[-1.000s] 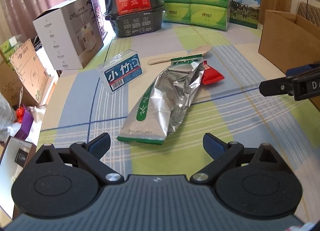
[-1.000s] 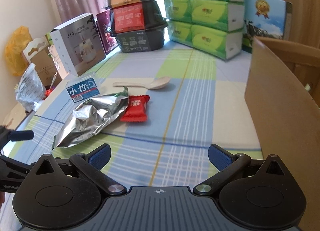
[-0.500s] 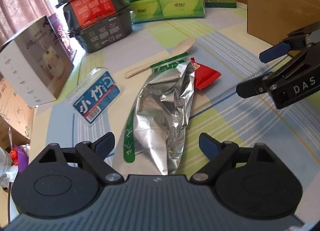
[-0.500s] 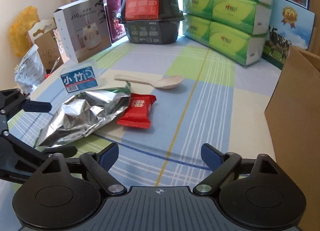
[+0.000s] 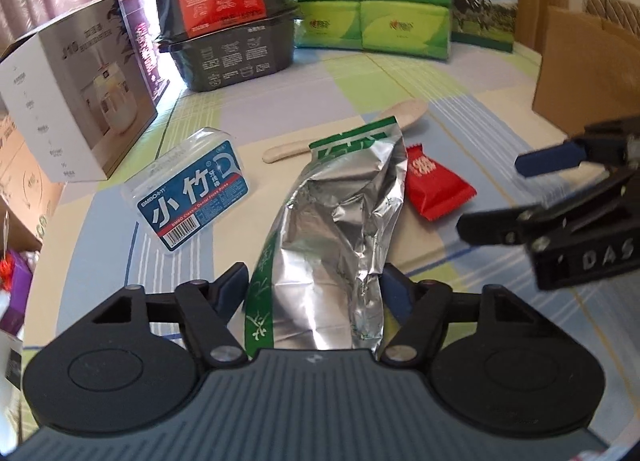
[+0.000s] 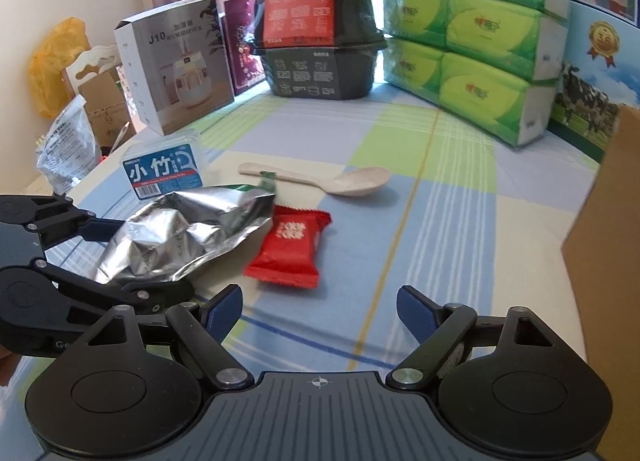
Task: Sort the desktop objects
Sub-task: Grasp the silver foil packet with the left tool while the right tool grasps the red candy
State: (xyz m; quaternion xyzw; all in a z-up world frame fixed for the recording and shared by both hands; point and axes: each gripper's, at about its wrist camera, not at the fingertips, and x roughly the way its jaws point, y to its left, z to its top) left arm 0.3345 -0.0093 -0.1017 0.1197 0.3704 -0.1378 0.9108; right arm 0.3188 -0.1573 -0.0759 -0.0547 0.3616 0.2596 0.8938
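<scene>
A crumpled silver foil bag (image 5: 336,229) with a green edge lies on the checked tablecloth, its near end between the fingers of my left gripper (image 5: 314,285), which stands open and straddles it. The right wrist view shows the same bag (image 6: 188,229) with the left gripper (image 6: 154,261) around its end. A red candy packet (image 6: 292,249) lies just beyond my open right gripper (image 6: 320,309), touching the bag's top corner. Behind them lie a pale spoon (image 6: 352,181) and a clear box of dental picks (image 6: 164,173). From the left wrist, the right gripper (image 5: 490,195) hovers to the right of the candy packet (image 5: 436,189).
An open cardboard box (image 6: 604,229) stands at the right edge. Stacked black food tubs (image 6: 320,41), green tissue packs (image 6: 472,33) and a white humidifier carton (image 6: 176,61) line the back. The table's left edge drops to bags and boxes (image 6: 68,141).
My left gripper has moved forward until the foil bag's end lies between its fingers, and its jaws have narrowed. The right gripper has come closer to the red candy packet.
</scene>
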